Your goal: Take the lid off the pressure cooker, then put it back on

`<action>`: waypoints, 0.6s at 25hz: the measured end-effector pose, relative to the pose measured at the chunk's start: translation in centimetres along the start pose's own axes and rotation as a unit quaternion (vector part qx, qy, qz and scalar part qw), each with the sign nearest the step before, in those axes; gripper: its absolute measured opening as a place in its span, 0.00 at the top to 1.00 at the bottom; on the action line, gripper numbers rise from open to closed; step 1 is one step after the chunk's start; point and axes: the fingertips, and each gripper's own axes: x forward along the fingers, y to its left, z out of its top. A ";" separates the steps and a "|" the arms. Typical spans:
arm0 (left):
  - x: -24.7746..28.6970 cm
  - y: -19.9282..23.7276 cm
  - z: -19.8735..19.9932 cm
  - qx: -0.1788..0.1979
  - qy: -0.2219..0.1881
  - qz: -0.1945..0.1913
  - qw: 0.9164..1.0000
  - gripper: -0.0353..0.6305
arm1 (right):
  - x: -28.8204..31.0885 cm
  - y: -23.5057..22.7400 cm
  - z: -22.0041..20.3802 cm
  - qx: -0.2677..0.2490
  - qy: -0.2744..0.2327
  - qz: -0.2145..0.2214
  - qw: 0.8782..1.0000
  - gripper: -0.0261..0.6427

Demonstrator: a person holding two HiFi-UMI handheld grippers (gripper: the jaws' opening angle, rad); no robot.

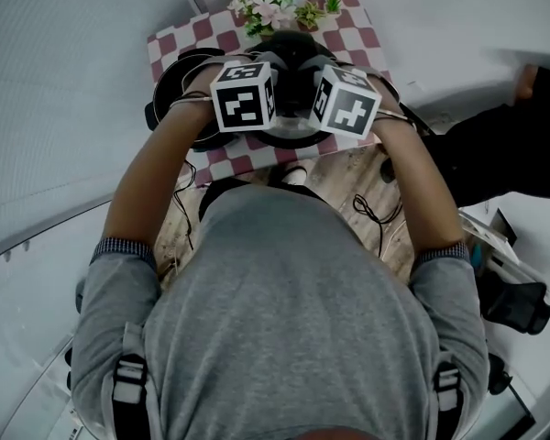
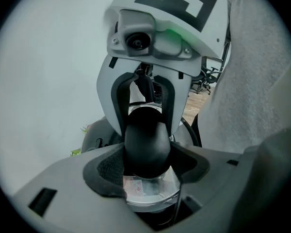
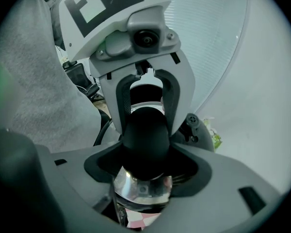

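Two grippers: your left gripper (image 2: pixel 146 168) and right gripper (image 3: pixel 145 163) both clamp one black knob (image 2: pixel 146 144) on one steel lid (image 2: pixel 153 198), jaws pressing its sides

"What's at twelve o'clock?"

"Flowers (image 1: pixel 264 5) at the far edge of a red-and-white checked cloth (image 1: pixel 359 37). Just nearer, the dark pressure cooker (image 1: pixel 295 58). My left gripper (image 1: pixel 246 95) flanks it at eleven and my right gripper (image 1: pixel 350 104) at one, marker cubes up."

"And at six?"

"My grey shirt (image 1: pixel 293 319), with wooden floor (image 1: pixel 341 180) past it."
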 end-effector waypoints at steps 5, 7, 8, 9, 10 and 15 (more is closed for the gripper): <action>2.4 0.1 1.3 0.006 0.013 -0.007 1.000 0.49 | 0.4 -0.2 -2.9 0.003 0.006 0.000 1.000 0.53; 3.4 0.1 1.7 0.005 0.020 -0.010 1.000 0.49 | 0.6 -0.2 -3.9 -0.001 0.008 0.003 1.000 0.53; 3.9 0.2 1.8 0.005 0.022 -0.010 1.000 0.49 | 0.6 -0.1 -4.3 -0.002 0.010 0.005 1.000 0.53; 4.4 0.2 2.0 0.004 0.024 -0.010 1.000 0.49 | 0.6 -0.1 -4.8 -0.002 0.011 0.007 1.000 0.53; 4.8 0.3 2.2 0.002 0.025 -0.009 1.000 0.49 | 0.7 -0.1 -5.3 -0.002 0.013 0.008 1.000 0.53; 7.0 -0.1 2.6 -0.017 0.030 -0.009 0.999 0.49 | 1.6 0.3 -7.5 -0.007 0.021 0.020 1.000 0.53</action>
